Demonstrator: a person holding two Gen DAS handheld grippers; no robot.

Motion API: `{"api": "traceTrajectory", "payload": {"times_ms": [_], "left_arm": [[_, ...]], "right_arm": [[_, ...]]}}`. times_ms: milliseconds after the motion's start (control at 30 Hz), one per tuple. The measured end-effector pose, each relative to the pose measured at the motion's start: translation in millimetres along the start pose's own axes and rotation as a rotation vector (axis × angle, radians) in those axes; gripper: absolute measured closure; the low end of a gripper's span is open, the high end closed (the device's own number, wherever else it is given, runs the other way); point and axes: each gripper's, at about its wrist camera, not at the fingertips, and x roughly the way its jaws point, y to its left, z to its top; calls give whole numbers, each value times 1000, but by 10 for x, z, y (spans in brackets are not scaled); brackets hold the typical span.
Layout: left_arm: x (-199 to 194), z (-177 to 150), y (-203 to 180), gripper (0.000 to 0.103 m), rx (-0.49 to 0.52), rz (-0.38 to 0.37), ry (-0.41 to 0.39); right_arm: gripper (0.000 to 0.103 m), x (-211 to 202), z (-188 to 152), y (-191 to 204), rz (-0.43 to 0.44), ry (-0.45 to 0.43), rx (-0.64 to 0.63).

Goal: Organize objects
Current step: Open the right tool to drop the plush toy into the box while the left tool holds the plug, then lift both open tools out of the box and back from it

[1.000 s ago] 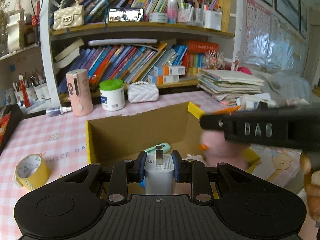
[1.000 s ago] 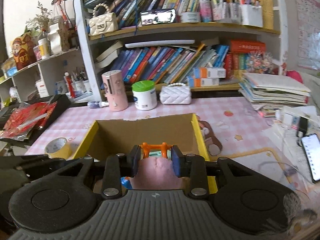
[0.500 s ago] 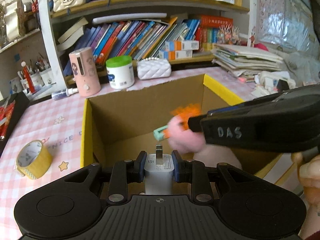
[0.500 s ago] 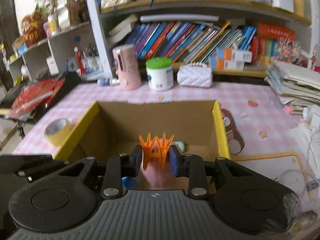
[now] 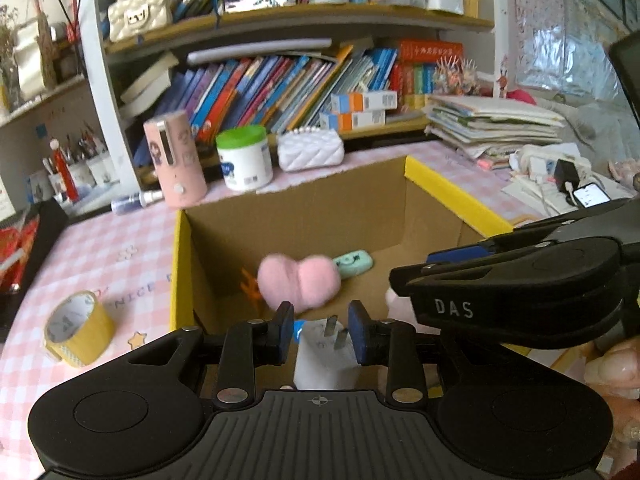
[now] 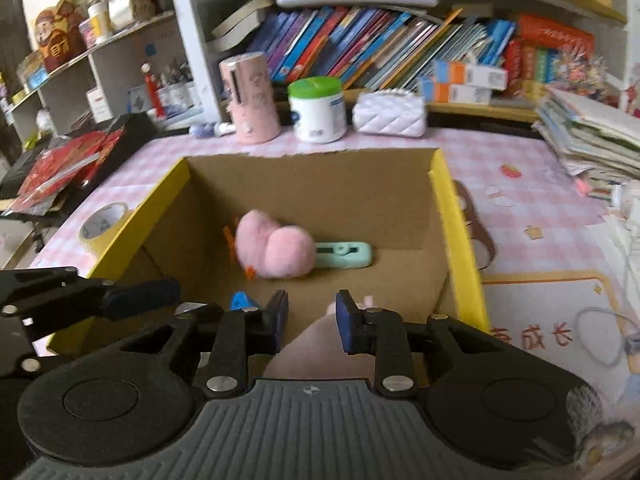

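1. The left hand-held gripper (image 5: 320, 334) has its jaws spread, with clear gaps on both sides of the white charger (image 5: 326, 354) between them. The charger looks unheld and partly hidden by the gripper body, so I cannot tell whether it rests on the box (image 5: 452, 196) floor or is mid-drop. Risk: if it is falling, it could land prongs-up or bounce against the near wall.

2. The right hand-held gripper (image 6: 311, 316) is also open, holding nothing. Its pink clip (image 6: 274, 250) lies on the box floor at 12 o'clock from the jaws and looks blurred, perhaps moving. Risk: it may roll onto the green case (image 6: 346, 254) that it touches at 3 o'clock.

3. In the left view the right gripper crosses in at 3 o'clock, close beside the left one. Risk: pulling both out together could knock them, or catch the yellow rim and shift the box.

4. The tape (image 5: 78, 334) stands outside the box at 9 o'clock on the bench (image 5: 100, 256). Risk: a careless leftward swing could send it rolling.
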Motion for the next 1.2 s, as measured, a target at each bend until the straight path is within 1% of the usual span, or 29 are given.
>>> {"api": "traceTrajectory", "payload": {"times_ms": [33, 67, 133, 200, 233, 333, 367, 400, 467, 633, 667, 733, 800, 967, 1100, 1200], "left_arm": [[-30, 4, -3, 72, 1, 1, -9], [-62, 4, -5, 70, 1, 3, -19], [-137, -1, 5, 64, -5, 11, -41], [-226, -17, 26, 55, -15, 13, -65], [-268, -30, 38, 53, -20, 14, -74], [-394, -67, 81, 49, -38, 16, -98], [-446, -85, 103, 46, -45, 15, -107], [-488, -103, 121, 41, -50, 16, -116], [-590, -153, 162, 37, -60, 21, -136], [-765, -290, 251, 35, -70, 6, -143], [-804, -323, 268, 33, -69, 4, -142], [-876, -386, 307, 30, -67, 2, -139], [-944, -456, 354, 29, -66, -2, -127], [-1068, -656, 451, 26, -61, -6, -79], [-1161, -819, 544, 21, -68, -12, -35], [-1234, -937, 610, 20, -74, -20, -13]], "right_arm": [[76, -38, -11, -6, -10, -13, 7], [75, -75, -17, -16, -20, -25, 15], [70, -155, -40, -22, -44, -52, 27], [65, -237, -63, -18, -67, -79, 34], [63, -285, -79, -9, -83, -93, 36], [61, -401, -127, 17, -117, -121, 40], [60, -441, -148, 31, -129, -128, 44], [59, -478, -170, 44, -142, -134, 48], [56, -552, -218, 82, -169, -148, 57], [50, -744, -340, 217, -226, -173, 71], [49, -779, -365, 254, -234, -175, 72], [46, -848, -438, 335, -252, -175, 77], [44, -891, -507, 409, -260, -162, 81], [42, -965, -728, 624, -273, -111, 100], [39, -986, -897, 790, -276, -64, 116], [37, -1002, -1025, 923, -270, -35, 125]]}}
